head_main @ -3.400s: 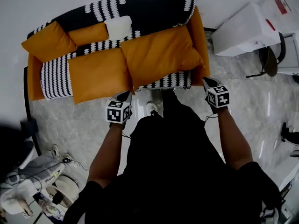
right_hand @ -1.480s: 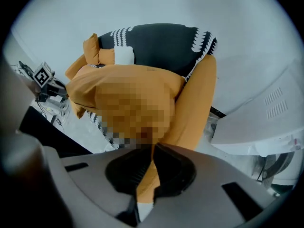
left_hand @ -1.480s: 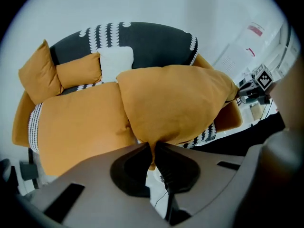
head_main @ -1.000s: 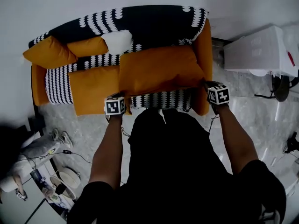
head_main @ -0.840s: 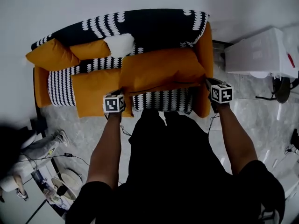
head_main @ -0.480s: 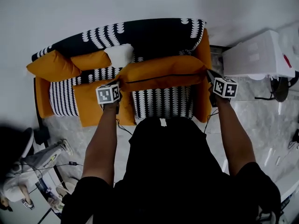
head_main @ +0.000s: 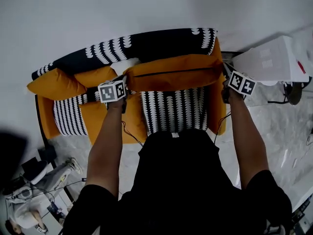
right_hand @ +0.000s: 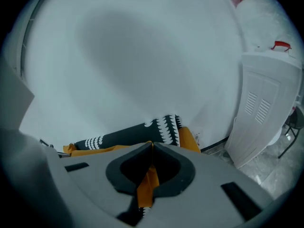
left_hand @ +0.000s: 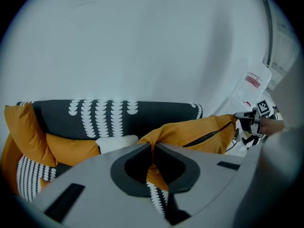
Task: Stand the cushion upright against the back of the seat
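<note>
**Cushion lift, seen from above.** My left tongs (head_main: 123, 82) are clamped on the left corner of the large orange cushion (head_main: 173, 71). My right tongs (head_main: 226, 77) are clamped on its right corner. Each pair of jaws pinches a fold of orange fabric. The cushion hangs edge-on between them, above the striped seat (head_main: 173, 109) and close to the dark backrest (head_main: 156, 43) of the sofa. To finish well, I judge that both corners should travel together and level. The lower edge should go down into the crease where seat meets back, with the top leaned onto the backrest. Neither grip should let go until the cushion rests without slumping forward.
</note>
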Tool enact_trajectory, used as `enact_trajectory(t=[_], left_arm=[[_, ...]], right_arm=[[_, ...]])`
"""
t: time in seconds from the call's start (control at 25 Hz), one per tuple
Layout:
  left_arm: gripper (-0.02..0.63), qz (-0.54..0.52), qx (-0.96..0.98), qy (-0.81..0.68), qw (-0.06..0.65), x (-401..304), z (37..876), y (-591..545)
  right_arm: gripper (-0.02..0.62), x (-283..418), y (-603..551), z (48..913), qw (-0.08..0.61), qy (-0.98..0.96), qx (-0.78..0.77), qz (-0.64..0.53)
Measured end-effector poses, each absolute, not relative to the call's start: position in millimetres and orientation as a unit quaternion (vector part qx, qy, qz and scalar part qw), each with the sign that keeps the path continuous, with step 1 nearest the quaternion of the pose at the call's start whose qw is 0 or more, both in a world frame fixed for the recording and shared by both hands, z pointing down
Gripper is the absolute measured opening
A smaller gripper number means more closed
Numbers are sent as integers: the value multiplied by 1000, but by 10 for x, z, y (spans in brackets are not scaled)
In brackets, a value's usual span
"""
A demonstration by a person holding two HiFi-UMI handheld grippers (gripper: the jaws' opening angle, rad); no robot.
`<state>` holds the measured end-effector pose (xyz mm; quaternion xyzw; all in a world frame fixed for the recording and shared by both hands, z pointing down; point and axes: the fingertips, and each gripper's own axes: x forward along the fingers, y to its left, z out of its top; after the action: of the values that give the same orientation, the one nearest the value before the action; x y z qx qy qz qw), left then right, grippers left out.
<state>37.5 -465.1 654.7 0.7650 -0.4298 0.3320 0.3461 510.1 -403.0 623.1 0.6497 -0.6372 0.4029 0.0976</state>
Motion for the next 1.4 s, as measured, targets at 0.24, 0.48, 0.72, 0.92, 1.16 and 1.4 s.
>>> enact_trajectory(t=[0.24, 0.48, 0.72, 0.92, 1.16, 1.4], left_arm=[[29, 286, 769, -435, 371, 370, 6570, -5176], [29, 290, 761, -437, 381, 393, 6881, -5522], [31, 288, 765, -437, 375, 421, 7074, -5914], [29, 305, 762, -430, 377, 442, 7205, -6048], [29, 315, 752, -433, 385, 418, 7281, -6106], [31, 320, 744, -439, 389, 425, 7261, -6135]], right_arm=[[40, 5191, -4550, 6265, 104, -624, 676, 377], [40, 5231, -4954, 6549, 186, -618, 678, 352], [41, 5290, -5298, 6732, 247, -621, 672, 320], [43, 5324, -5391, 6784, 274, -615, 670, 315], [82, 5309, -5344, 6602, 280, -615, 677, 291], [97, 5241, -5116, 6131, 238, -627, 691, 268]])
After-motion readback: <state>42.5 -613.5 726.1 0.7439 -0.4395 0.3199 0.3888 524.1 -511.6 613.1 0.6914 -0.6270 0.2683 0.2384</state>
